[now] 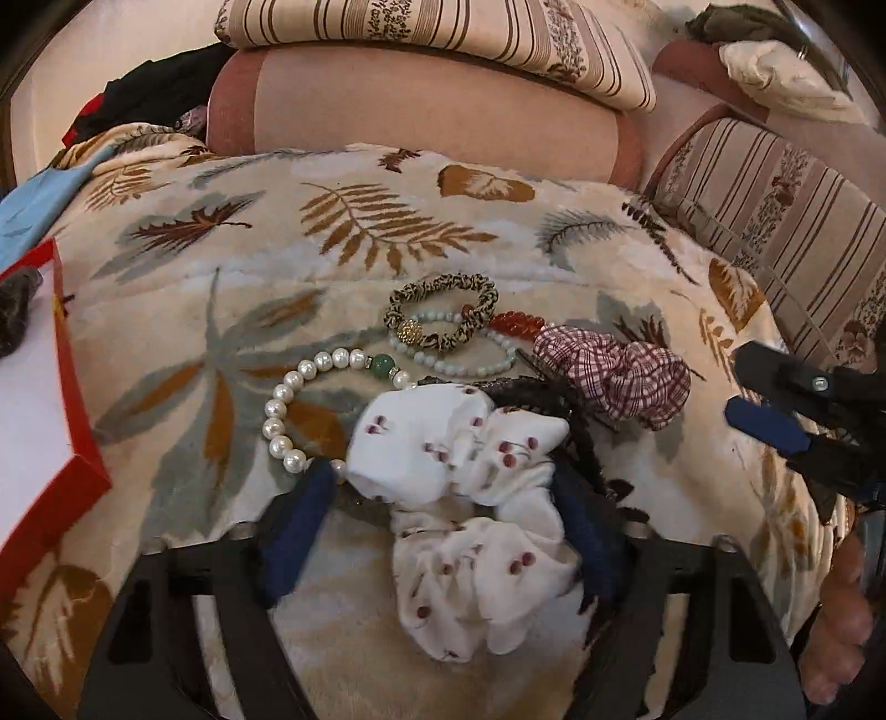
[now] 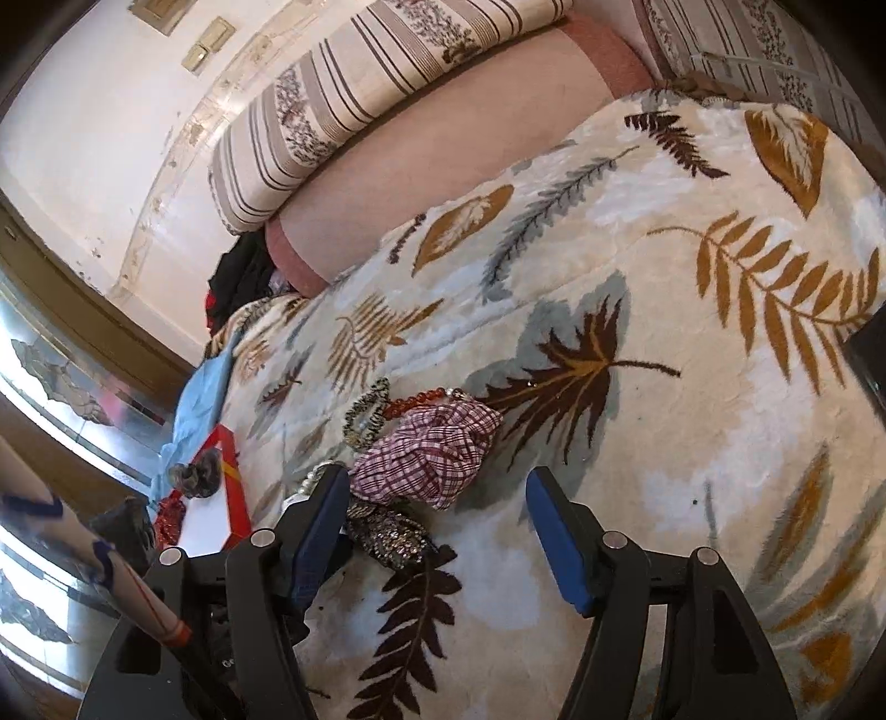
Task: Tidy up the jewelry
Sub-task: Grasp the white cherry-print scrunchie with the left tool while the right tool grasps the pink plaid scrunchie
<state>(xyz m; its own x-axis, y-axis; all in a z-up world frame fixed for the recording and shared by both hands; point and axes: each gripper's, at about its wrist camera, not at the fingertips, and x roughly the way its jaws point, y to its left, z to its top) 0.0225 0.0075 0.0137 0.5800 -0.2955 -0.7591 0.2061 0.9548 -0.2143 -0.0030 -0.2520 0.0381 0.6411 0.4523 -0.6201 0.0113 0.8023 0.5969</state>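
Note:
On a leaf-print blanket (image 1: 354, 232) lies a pile of accessories. A white cherry-print scrunchie (image 1: 470, 498) sits between the blue pads of my left gripper (image 1: 443, 476), which is open; the pads flank it without squeezing. Behind it are a pearl bracelet (image 1: 288, 410), a leopard scrunchie (image 1: 443, 315), a pale bead bracelet (image 1: 470, 365) and amber beads (image 1: 515, 324). My right gripper (image 2: 434, 476) is open just short of a plaid scrunchie (image 2: 432, 448), with a dark sequinned piece (image 2: 393, 537) near its left finger. The right gripper (image 1: 736, 385) also shows at the right of the left wrist view.
A red-rimmed box (image 2: 238, 498) with a white floor stands at the left and holds a dark scrunchie (image 2: 194, 476). A light blue cloth (image 1: 33, 205) lies beyond it. Striped sofa cushions (image 1: 443, 33) back the blanket. A hand (image 1: 847, 609) grips the right tool.

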